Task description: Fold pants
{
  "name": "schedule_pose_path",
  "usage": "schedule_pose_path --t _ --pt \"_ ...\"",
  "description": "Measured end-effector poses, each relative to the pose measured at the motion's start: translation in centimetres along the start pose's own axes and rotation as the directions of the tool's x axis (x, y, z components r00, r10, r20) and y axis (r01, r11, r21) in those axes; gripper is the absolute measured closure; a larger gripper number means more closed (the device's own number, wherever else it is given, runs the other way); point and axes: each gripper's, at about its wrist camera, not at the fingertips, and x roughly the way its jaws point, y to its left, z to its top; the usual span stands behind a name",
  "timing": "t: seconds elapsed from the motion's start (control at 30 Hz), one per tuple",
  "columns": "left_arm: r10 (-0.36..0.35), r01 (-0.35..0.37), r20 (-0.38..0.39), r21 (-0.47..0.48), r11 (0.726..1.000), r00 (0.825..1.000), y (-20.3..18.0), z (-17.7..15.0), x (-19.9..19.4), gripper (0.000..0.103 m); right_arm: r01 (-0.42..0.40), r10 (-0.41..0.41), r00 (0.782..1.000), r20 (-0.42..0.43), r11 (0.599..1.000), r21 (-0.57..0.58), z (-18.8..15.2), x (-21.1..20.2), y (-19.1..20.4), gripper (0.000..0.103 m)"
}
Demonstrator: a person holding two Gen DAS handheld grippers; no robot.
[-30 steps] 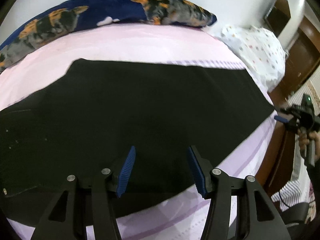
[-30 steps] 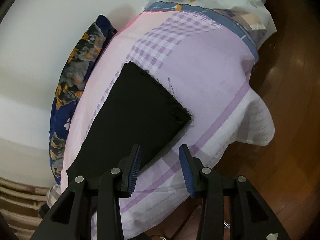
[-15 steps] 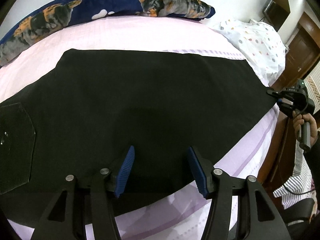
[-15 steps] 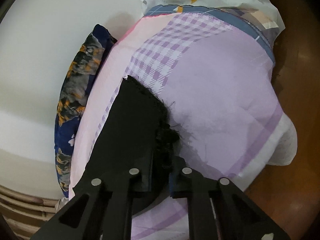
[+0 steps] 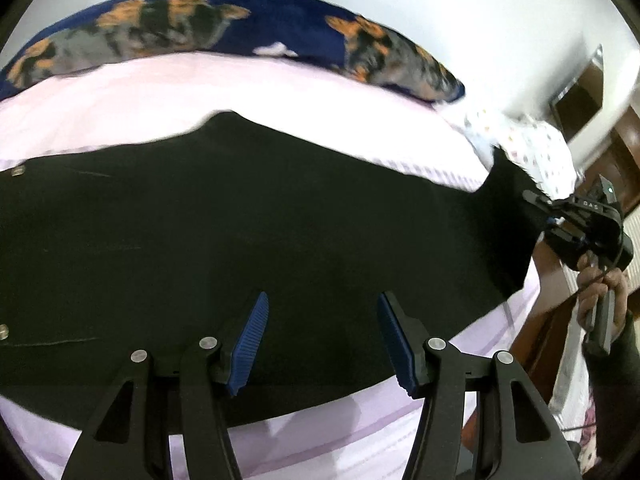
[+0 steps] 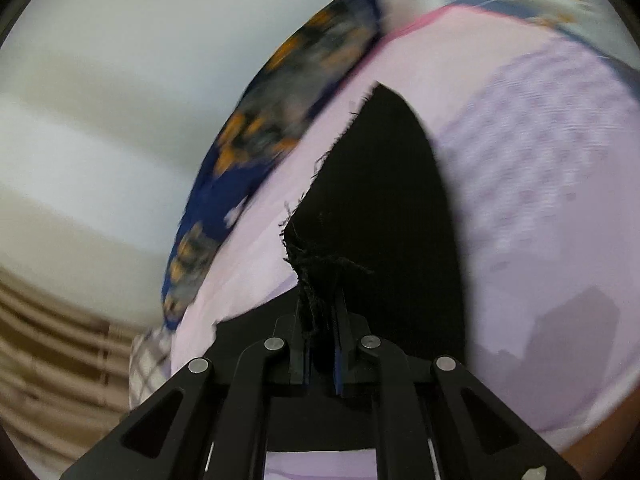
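A bed covered by a pale pink and lilac sheet (image 5: 132, 96) with a checked purple band. Along its far edge, against a plain white wall (image 5: 400, 8), lies a long navy pillow (image 5: 224, 24) printed with orange and grey animals (blurred in both views). A white quilt with coloured dots (image 5: 532, 152) is bunched at the bed's end. A dark wooden door (image 5: 624, 160) stands beyond it.

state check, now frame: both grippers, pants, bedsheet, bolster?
left gripper: open, hovering over the pants, holding nothing
right gripper: fingers shut on the frayed pant-leg hem
black pants: spread across the bed, hem end lifted
pink bedsheet: mostly smooth
blue patterned bolster: lying along the wall
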Motion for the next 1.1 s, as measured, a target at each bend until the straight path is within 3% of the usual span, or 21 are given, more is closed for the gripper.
schedule_pose_path --t 0.13,0.33,0.63,0.73,0.8,0.97,1.1 --pt "0.016 -0.015 0.033 -0.035 0.999 0.999 1.8 -0.5 -2.0 0.045 -0.067 0.058 0.990 -0.131 0.996 -0.067 -1.8 6.0 4.8 0.094" --pt "0.012 -0.005 0.070 -0.091 0.996 0.997 4.1 -0.9 -4.0 0.045 -0.131 0.072 0.942 -0.328 0.978 -0.162 -7.6 13.1 10.1 0.094" --pt "-0.044 0.055 0.093 -0.119 0.991 0.995 5.2 -0.6 -5.2 0.045 -0.098 -0.078 0.890 -0.448 0.929 -0.357 -13.2 16.3 12.1 0.093" --pt "-0.065 0.076 0.090 -0.122 0.990 0.994 5.2 -0.4 -5.1 0.045 -0.104 -0.090 0.887 -0.453 0.917 -0.386 -13.5 16.1 12.2 0.086" --pt "-0.099 0.110 0.083 -0.143 0.984 0.992 5.3 -0.3 -5.0 0.045 -0.129 -0.059 0.878 -0.475 0.927 -0.353 -13.4 15.7 12.3 0.066" --pt "-0.192 0.199 0.056 -0.184 0.962 0.980 5.3 -0.1 -4.4 0.045 -0.132 0.000 0.916 -0.402 0.944 -0.301 -12.0 12.3 11.5 0.056" --pt "-0.301 0.289 -0.002 -0.269 0.919 0.954 5.6 0.0 -2.8 0.045 -0.101 0.028 0.952 -0.306 0.970 -0.222 -10.8 9.6 9.5 0.054"
